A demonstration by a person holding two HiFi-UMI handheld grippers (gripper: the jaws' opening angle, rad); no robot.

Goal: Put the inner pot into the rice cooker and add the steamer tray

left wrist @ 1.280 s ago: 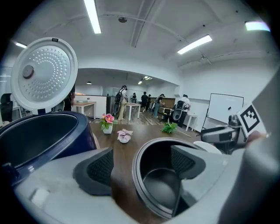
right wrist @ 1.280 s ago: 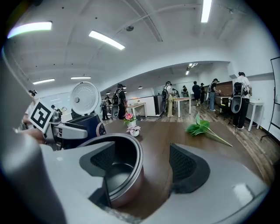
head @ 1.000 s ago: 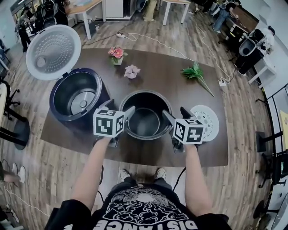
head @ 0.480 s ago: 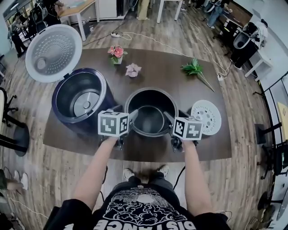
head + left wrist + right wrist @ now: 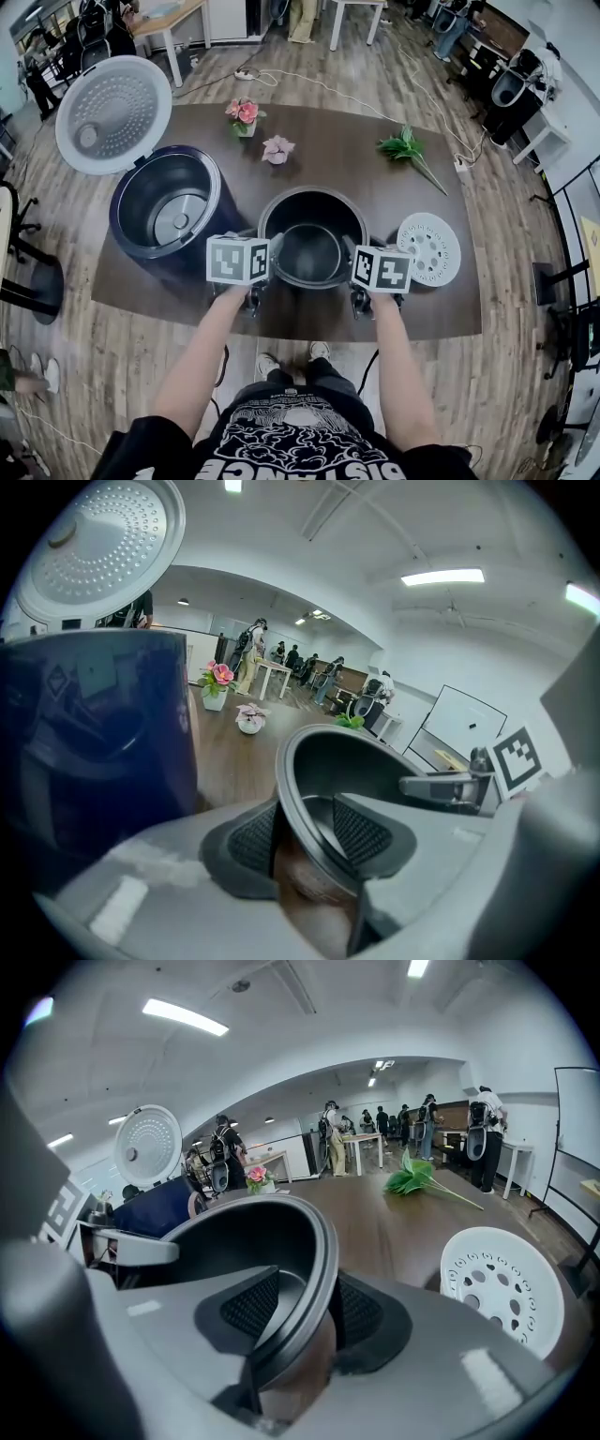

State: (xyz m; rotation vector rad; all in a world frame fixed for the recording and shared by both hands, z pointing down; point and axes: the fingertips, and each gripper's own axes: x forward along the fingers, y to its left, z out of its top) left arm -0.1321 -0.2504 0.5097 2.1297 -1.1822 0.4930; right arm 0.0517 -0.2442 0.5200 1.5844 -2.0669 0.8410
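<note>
The left hand-held gripper (image 5: 307, 836) and the right hand-held gripper (image 5: 305, 1309) are both closing on the pot (image 5: 312, 248). Each has the rim between its jaws, one pad inside the wall and one outside. The inner pads do not seem to press yet, so neither grip looks firm.

The pot stands empty near the front edge of the counter (image 5: 347, 150), between the two grippers, which sit at opposite sides of its rim. To its left is the cooker (image 5: 167, 206), its bowl empty and its lid (image 5: 114, 112) tipped back. Just right of the pot lies the white tray (image 5: 429, 248), flat and full of holes.

The pot looks like thin, stiff metal with a smooth dark coating. Empty, it is probably light but slippery. The flared lip is the best hold, taken on both sides at once and kept level.
</note>
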